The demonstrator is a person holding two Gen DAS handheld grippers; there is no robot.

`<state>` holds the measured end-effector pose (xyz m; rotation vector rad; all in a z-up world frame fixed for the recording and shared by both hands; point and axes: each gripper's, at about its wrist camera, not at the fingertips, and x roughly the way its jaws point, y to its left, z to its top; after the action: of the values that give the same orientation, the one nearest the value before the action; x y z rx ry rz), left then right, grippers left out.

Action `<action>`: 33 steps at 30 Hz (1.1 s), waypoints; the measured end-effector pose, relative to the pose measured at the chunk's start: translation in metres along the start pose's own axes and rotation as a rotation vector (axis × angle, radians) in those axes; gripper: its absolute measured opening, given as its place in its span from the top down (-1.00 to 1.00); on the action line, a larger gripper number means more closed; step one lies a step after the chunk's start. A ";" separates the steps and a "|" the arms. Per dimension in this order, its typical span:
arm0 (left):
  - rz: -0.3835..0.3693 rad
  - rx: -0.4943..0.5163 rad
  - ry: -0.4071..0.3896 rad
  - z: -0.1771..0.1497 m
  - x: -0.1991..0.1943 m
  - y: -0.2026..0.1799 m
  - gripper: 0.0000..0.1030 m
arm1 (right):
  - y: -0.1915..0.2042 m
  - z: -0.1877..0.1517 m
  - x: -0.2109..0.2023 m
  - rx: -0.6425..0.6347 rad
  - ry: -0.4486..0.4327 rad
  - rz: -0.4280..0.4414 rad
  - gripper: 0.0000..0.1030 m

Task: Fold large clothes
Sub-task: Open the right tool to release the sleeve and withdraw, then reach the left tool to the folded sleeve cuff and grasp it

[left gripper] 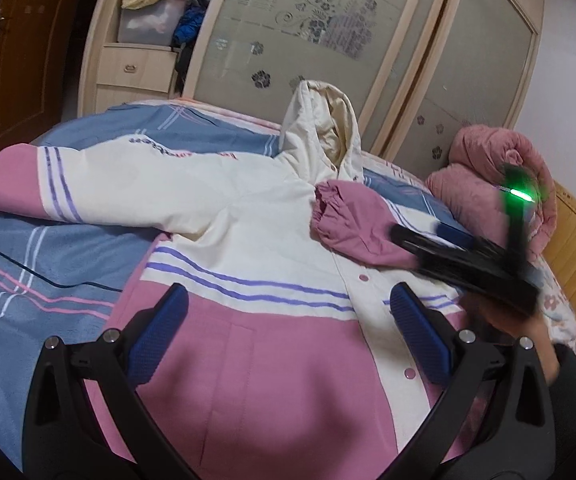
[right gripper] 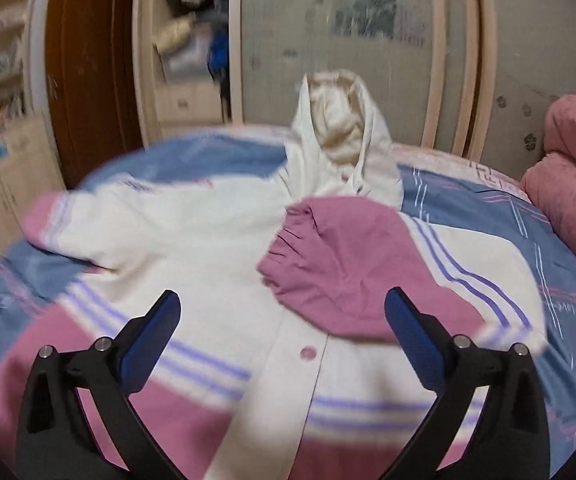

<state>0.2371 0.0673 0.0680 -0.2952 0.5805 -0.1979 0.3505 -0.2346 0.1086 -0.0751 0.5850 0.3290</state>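
Done: one pink sleeve [right gripper: 339, 264] folded onto coat [left gripper: 272, 216] | Left: other sleeve [left gripper: 48, 184], hood [left gripper: 319, 124], body | left gripper [left gripper: 288, 332] and right gripper [right gripper: 284, 340] both wide apart, empty

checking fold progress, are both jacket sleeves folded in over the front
No, only one pink-cuffed sleeve lies across the jacket front; the other sleeve stretches out on the bed.

Ahead of my tool, a blue striped bedsheet [left gripper: 60, 248] covers the bed. Beyond it I see a wardrobe with frosted floral doors [left gripper: 299, 36], its open shelf stuffed with bundled clothes [left gripper: 168, 4]. Off to my right, a rolled pink quilt [left gripper: 487, 176]; far left, a brown door [left gripper: 28, 52].
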 end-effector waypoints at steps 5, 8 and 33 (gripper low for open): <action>0.030 -0.018 -0.009 -0.001 -0.006 -0.002 -0.96 | -0.012 -0.051 -0.079 0.064 -0.155 -0.050 -0.97; 0.026 -0.010 0.009 -0.006 -0.003 -0.005 -0.96 | -0.016 -0.082 -0.107 0.097 -0.202 -0.084 -0.97; 0.116 0.191 0.053 -0.055 -0.008 -0.033 -0.96 | -0.047 -0.109 -0.100 0.151 -0.118 -0.192 -0.97</action>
<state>0.1967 0.0265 0.0392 -0.0707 0.6248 -0.1478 0.2300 -0.3253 0.0715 0.0333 0.4796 0.1013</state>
